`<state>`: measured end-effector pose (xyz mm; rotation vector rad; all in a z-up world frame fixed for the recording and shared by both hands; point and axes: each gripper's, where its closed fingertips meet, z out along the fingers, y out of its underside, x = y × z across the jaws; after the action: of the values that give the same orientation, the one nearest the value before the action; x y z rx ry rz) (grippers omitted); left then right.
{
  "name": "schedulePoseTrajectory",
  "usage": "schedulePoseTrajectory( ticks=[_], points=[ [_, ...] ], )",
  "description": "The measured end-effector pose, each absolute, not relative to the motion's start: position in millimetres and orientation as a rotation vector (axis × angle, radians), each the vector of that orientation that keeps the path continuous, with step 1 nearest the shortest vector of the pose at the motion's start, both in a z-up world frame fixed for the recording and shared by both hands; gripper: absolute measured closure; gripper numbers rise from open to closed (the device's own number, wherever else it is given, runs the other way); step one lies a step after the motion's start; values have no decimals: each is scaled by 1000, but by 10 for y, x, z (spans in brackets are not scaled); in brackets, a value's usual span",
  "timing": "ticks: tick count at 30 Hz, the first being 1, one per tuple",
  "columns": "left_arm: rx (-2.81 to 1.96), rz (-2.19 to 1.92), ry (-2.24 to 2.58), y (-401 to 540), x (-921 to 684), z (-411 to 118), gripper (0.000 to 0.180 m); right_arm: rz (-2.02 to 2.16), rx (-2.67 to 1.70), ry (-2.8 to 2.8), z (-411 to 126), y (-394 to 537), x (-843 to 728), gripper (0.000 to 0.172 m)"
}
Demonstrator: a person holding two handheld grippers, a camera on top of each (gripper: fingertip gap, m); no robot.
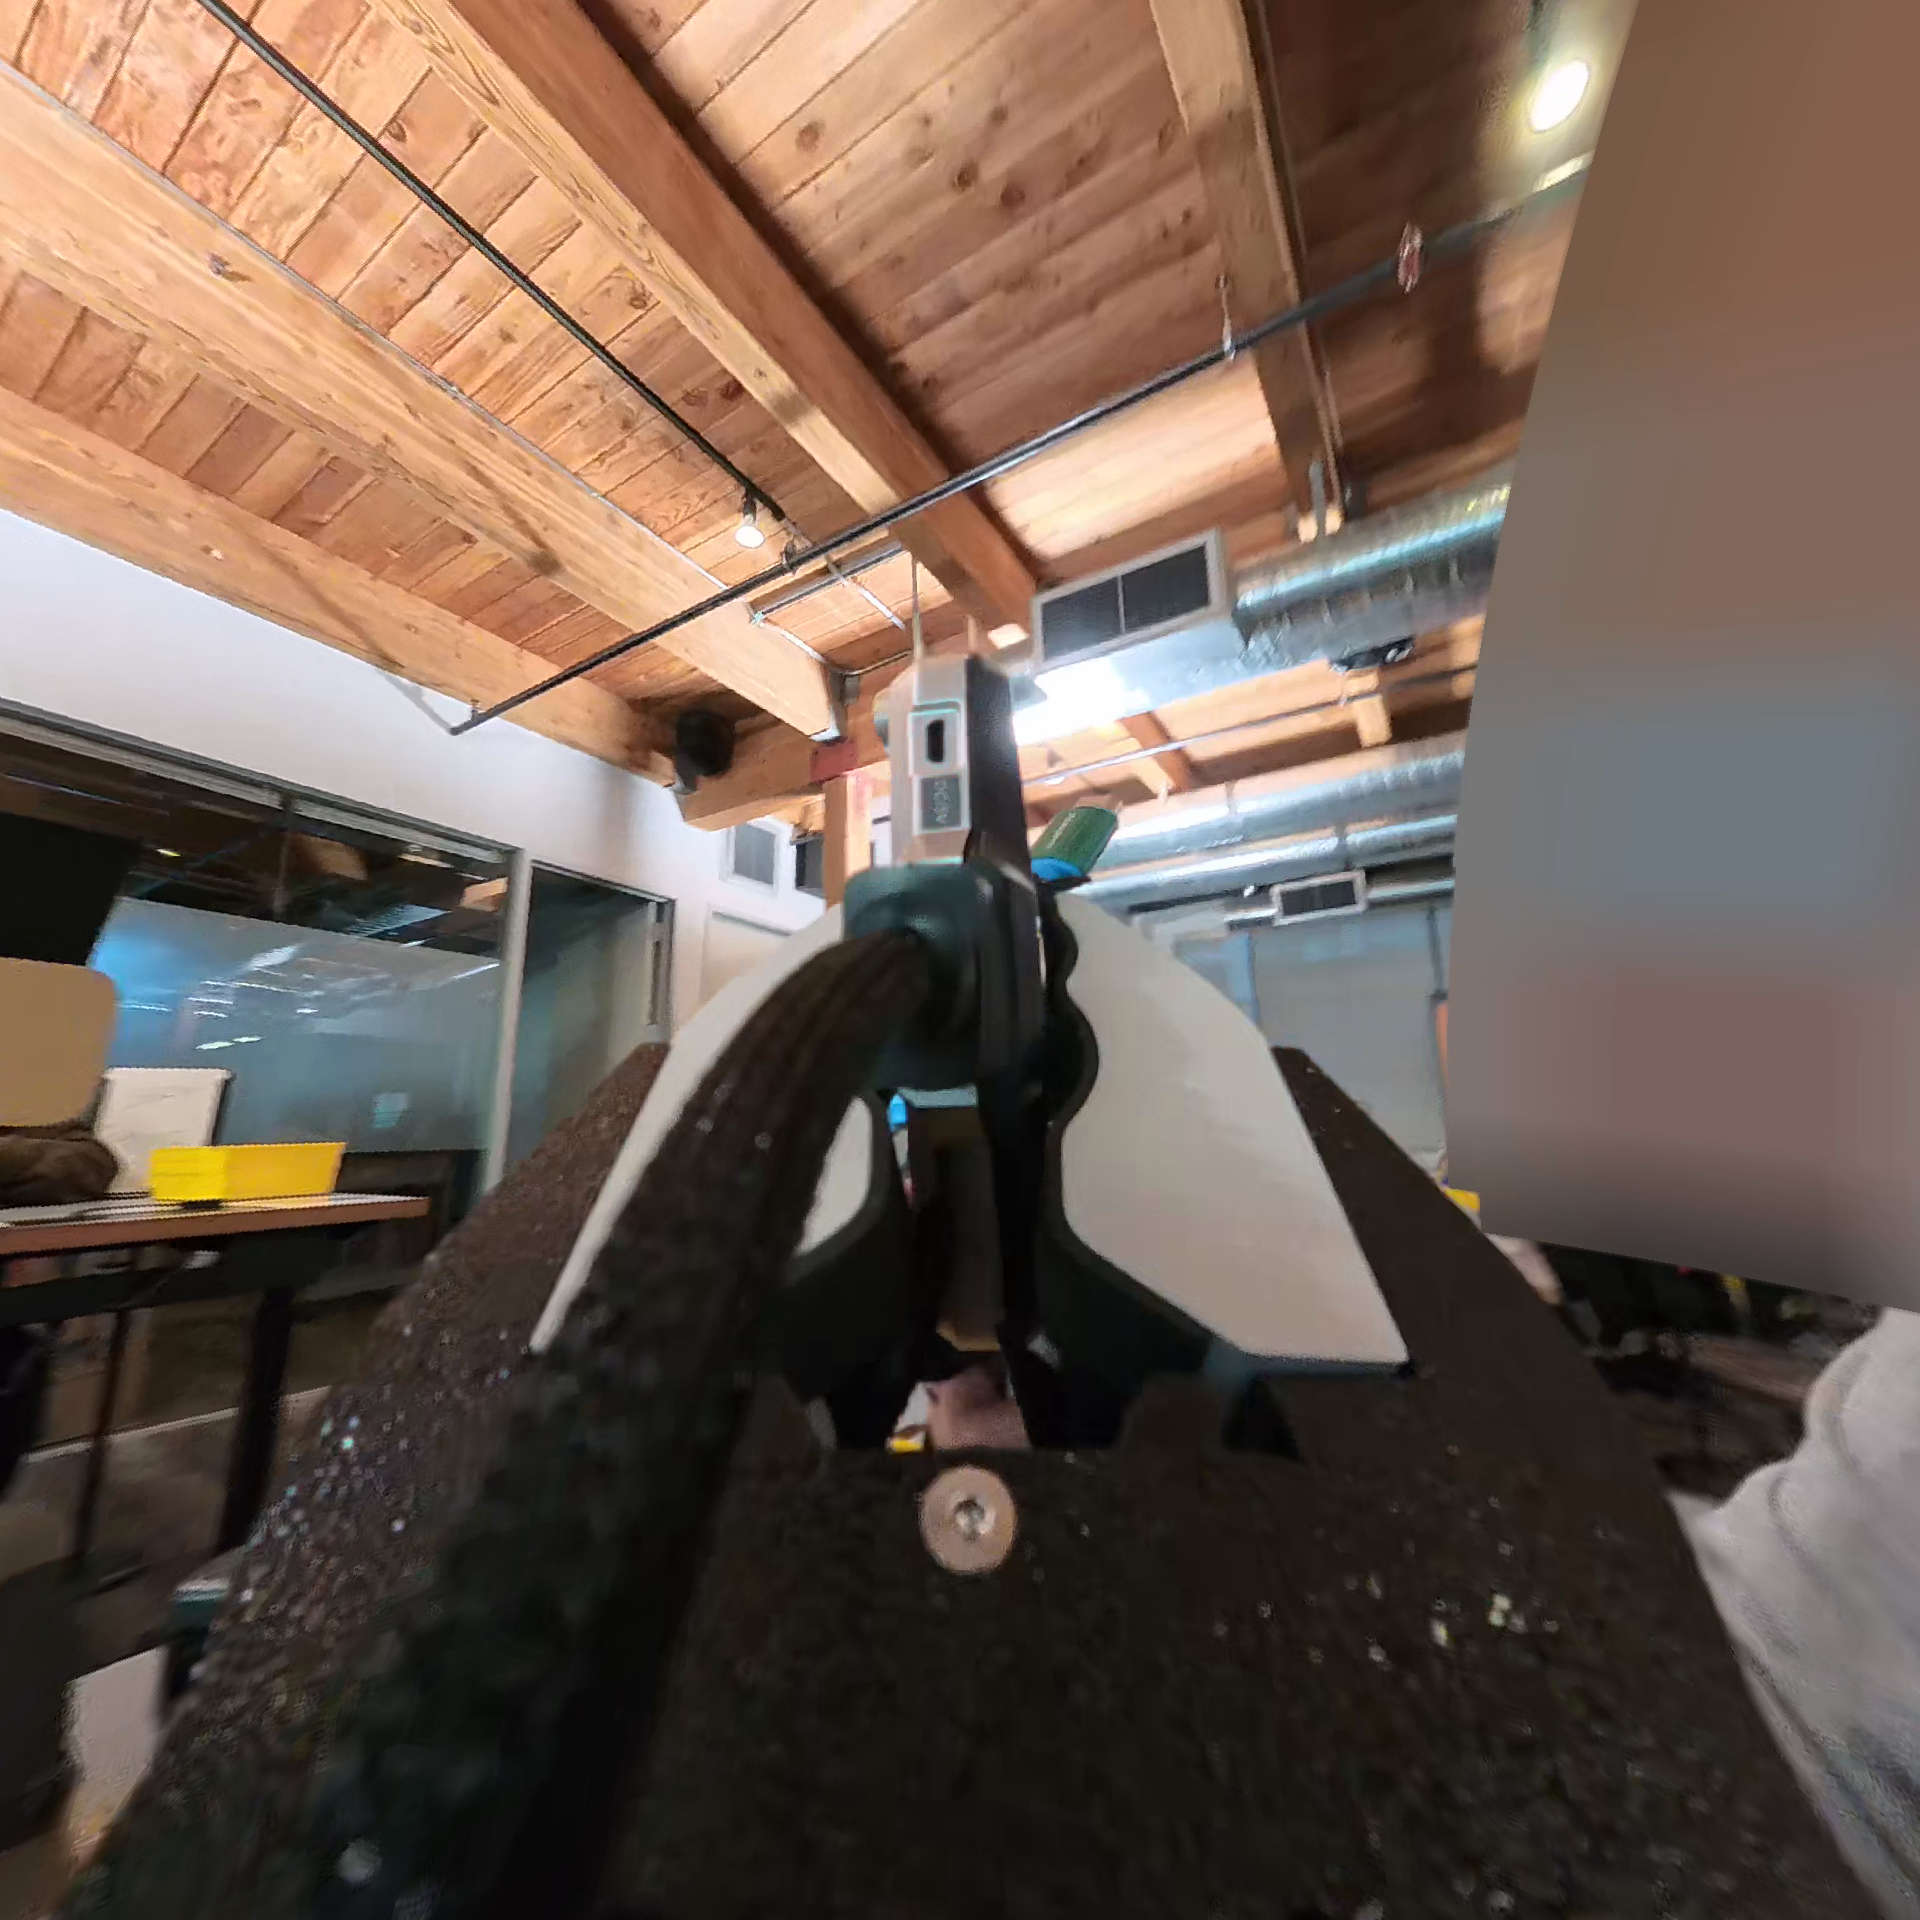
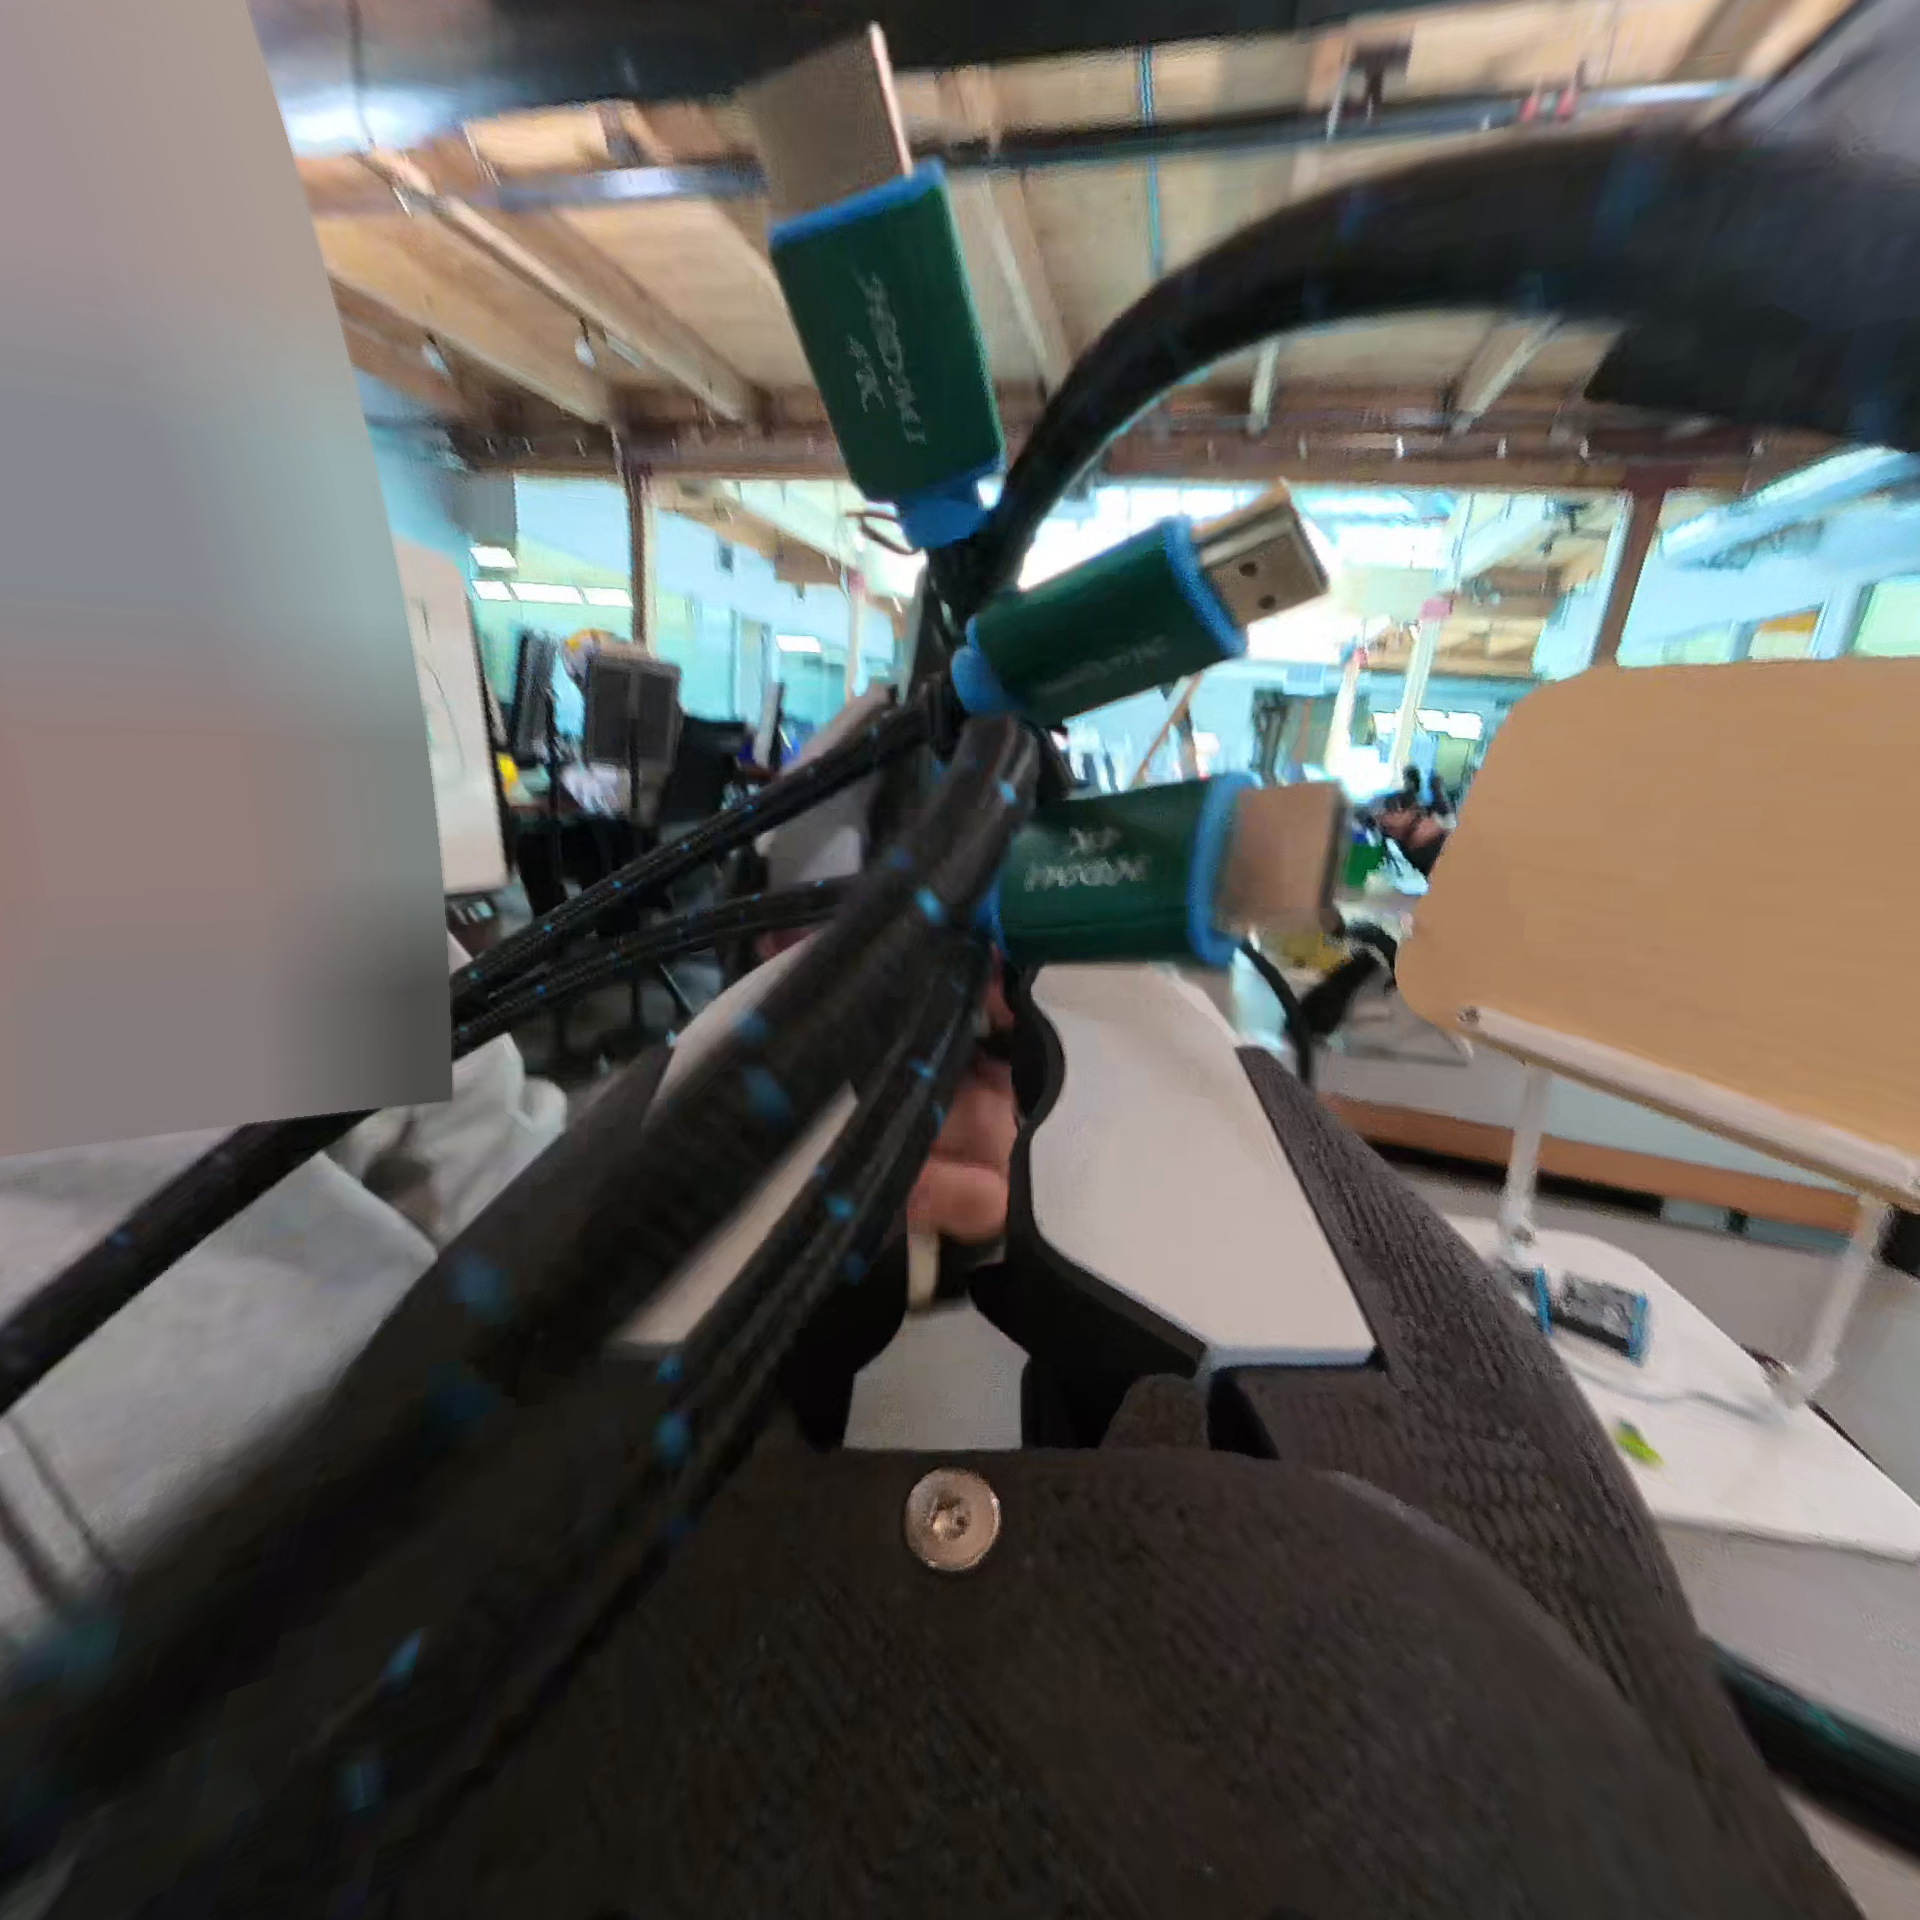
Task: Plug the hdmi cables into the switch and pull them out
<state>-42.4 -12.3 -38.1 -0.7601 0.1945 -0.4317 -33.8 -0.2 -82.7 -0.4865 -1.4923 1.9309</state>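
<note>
In the left wrist view my left gripper (image 1: pixel 966 987) points up at the ceiling. Its white fingers (image 1: pixel 1195 1122) are shut on a teal plug (image 1: pixel 914 935) beside a black strip (image 1: pixel 1003 831). A thick dark braided cable (image 1: pixel 727 1143) curves from the plug towards the camera, and a silver adapter block (image 1: pixel 935 758) with a port sits above it. In the right wrist view my right gripper (image 2: pixel 966 935) is shut on a bundle of black braided cables (image 2: pixel 790 1091) with blue flecks. Three green plugs with blue collars (image 2: pixel 894 332) (image 2: pixel 1101 634) (image 2: pixel 1112 873) fan out above its tips. Its left finger is mostly hidden by the cables.
A wooden beam ceiling with metal ducts (image 1: pixel 1371 561) is overhead. A desk with a yellow tray (image 1: pixel 244 1169) stands at the left. A tilted wooden board on white legs (image 2: pixel 1662 883) stands on a white table (image 2: pixel 1714 1475) at the right. A person's grey sleeve (image 2: pixel 208 1299) is close by. Tip to tip, the grippers are about 5 cm apart.
</note>
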Motion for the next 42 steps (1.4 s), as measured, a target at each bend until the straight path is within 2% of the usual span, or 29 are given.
schedulePoseTrajectory(
  ticks=[2,7,14,17,20,23,26,30,42],
  points=[
    [-766,-389,206,-182,-468,-374,153,1823,-555,-1582,-966,105,-366,138],
    [-815,-312,186,-301,-727,-406,153,1525,-758,-1742,-1310,514,-333,125],
    [-814,-342,114,-334,-896,-443,154,1432,-823,-1743,-1317,637,-282,124],
    [-811,-346,73,-341,-947,-438,154,1254,-851,-1724,-1325,726,-327,129],
    [-739,-436,-19,-357,-996,-387,155,1260,-853,-1830,-1423,568,-308,133],
    [-660,-543,-81,-326,-971,-353,155,1354,-802,-1891,-1471,308,-398,135],
    [-631,-589,-90,-266,-870,-326,155,1689,-761,-1728,-1140,-20,-526,146],
    [-635,-601,-72,-206,-743,-296,154,2073,-751,-1430,-759,-169,-562,146],
    [-619,-567,-88,-202,-689,-307,155,2426,-722,-1128,-556,-152,-525,156]
  ],
)
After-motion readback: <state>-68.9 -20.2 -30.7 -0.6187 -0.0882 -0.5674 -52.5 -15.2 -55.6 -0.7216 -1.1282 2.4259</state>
